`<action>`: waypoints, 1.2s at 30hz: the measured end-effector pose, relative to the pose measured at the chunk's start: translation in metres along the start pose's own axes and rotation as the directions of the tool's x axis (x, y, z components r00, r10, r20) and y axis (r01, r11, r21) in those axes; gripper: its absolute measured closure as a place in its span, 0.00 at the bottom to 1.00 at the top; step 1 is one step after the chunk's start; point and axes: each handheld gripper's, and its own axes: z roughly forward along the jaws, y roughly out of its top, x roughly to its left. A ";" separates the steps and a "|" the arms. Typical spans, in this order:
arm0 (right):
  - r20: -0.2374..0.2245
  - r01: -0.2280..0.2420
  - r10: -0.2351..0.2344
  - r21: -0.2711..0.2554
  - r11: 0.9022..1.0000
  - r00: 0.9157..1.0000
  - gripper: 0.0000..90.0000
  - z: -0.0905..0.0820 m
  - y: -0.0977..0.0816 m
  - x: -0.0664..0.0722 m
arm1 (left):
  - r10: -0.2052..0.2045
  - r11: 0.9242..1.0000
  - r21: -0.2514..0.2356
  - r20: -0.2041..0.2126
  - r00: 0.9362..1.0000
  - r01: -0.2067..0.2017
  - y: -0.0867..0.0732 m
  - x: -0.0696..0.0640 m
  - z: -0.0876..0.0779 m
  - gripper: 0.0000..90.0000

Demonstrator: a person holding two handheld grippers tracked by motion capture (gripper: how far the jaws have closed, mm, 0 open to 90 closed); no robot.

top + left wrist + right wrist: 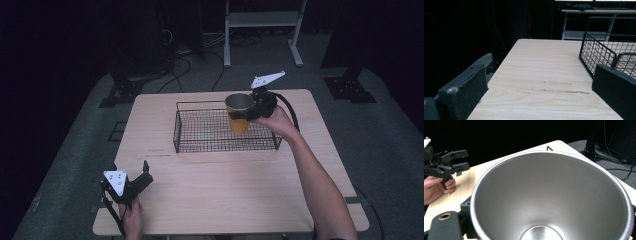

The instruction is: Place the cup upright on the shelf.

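The light wooden surface (220, 190) is the biggest thing in the high view, and on its far half stands a black wire basket (200, 131), low and rectangular. The left gripper view shows the same surface (544, 75) from very low, with some thin dark scratches in the wood, and a corner of the basket (596, 53) at the right; the high view does not show such detail. Above the right part of the basket, the right tool (252, 109) is clamped on the rim of a cup (238, 112), which is orange outside and metal inside, and it hangs in the air, not touching the wire. The person's right hand (280, 122) grips this tool. From above one sees the orange wall of the cup; the right gripper view looks instead straight into the shiny steel inside of the cup (554, 195), down to its round bottom, and no orange is visible there. The left tool (145, 177) is near the front left corner of the surface, low over the wood, with the left hand (131, 216) behind it. Its two black jaws stand well apart with nothing between them, as the left gripper view shows clearly. The right gripper view also catches this left tool (461, 160) far off, with fingers (449, 183) around its handle.
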 end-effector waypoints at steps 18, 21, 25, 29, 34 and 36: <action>0.009 -0.018 0.018 0.012 1.000 1.000 0.14 0.016 0.007 -0.012 | -0.002 1.000 -0.001 0.001 1.000 0.002 0.000 0.000 0.000 0.00; 0.006 -0.020 0.020 0.020 1.000 1.000 0.14 0.021 0.004 -0.013 | -0.003 1.000 -0.002 0.000 1.000 0.003 0.000 0.000 0.000 0.00; -0.001 -0.028 0.028 0.015 0.999 1.000 0.14 0.027 0.001 -0.016 | -0.004 1.000 -0.002 0.001 1.000 0.004 0.000 0.000 0.000 0.00; 0.002 -0.031 0.031 0.029 0.999 1.000 0.14 0.033 -0.004 -0.019 | -0.003 1.000 -0.002 0.001 1.000 0.003 0.000 0.000 0.000 0.00; 0.002 -0.046 0.046 0.039 0.998 0.999 0.14 0.038 -0.012 -0.023 | -0.002 1.000 -0.003 0.000 1.000 0.002 0.000 0.000 0.000 0.00; 0.005 -0.050 0.050 0.045 0.998 0.999 0.14 0.039 -0.014 -0.025 | -0.001 1.000 -0.002 0.000 1.000 0.001 0.000 0.000 0.000 0.00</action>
